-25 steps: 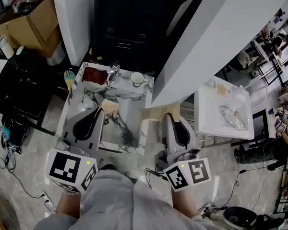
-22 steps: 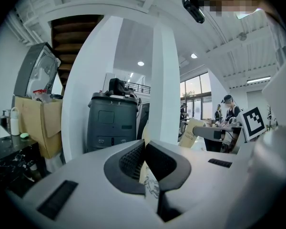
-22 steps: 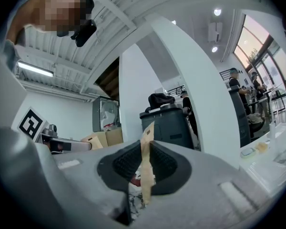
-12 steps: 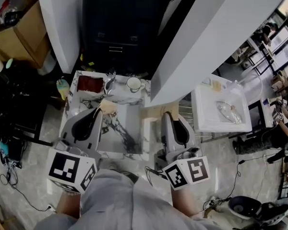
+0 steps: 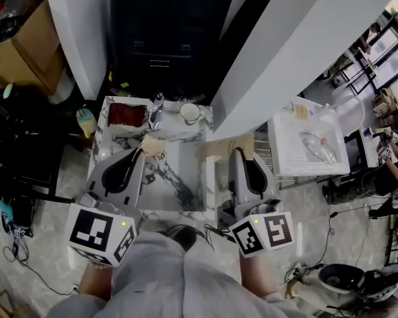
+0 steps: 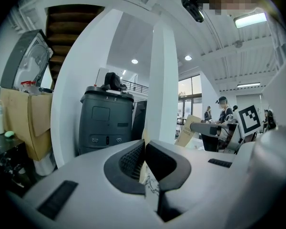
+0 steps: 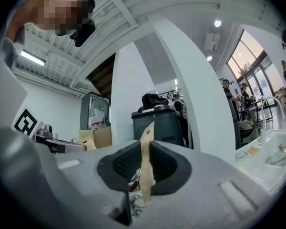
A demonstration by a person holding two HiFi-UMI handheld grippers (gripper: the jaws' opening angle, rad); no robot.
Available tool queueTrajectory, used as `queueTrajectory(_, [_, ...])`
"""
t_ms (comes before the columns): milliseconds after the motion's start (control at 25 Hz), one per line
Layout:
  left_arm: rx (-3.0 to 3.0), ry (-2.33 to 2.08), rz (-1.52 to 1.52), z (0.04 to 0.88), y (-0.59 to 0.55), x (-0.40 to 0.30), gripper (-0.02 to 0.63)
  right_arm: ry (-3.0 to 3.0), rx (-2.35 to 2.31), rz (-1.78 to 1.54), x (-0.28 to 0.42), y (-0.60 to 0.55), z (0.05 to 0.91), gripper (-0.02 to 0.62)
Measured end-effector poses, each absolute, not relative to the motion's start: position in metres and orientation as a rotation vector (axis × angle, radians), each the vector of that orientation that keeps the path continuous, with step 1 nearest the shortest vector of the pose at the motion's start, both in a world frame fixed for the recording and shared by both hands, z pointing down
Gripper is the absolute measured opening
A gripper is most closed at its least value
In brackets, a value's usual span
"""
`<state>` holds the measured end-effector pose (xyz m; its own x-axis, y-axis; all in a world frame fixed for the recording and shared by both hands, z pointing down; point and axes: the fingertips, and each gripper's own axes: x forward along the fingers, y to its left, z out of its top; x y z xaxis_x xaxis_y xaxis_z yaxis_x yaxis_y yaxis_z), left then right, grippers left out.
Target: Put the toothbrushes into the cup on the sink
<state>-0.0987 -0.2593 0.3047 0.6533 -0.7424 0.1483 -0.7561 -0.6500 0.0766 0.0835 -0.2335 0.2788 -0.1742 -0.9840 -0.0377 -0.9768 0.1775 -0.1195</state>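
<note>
We find little writing that can be read. The dark print on the flat kraft-paper sleeve [image 5: 152, 147] pinched by the left gripper [image 5: 140, 153] is too small to make out. The pale digits on top of the dark grey unit [image 6: 106, 123] stay uncertain too. Both gripper cubes carry black-and-white square markers.

The left gripper's ribbed dark pads are clenched on that thin sleeve, which sits edge-on between them over the left side of the marble-veined sink [image 5: 183, 135]. The right gripper [image 5: 236, 152] is clenched the same way on a second kraft-paper sleeve [image 5: 215, 150], a stiff tan strip at the sink's right edge. We cannot see the toothbrushes inside either sleeve.

The round white cup [image 5: 189, 112] stands on the sink's far rim, just right of the chrome tap [image 5: 155, 113] and well apart from both sleeves.
</note>
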Motion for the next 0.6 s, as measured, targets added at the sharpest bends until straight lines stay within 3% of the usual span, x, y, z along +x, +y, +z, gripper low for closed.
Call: queueTrajectory(600, [2.708,-1.274,0.152,0.309,-0.279,-0.116,0.005,2.294,-1.953,-0.076,0.083,-0.284,0.27,0.043])
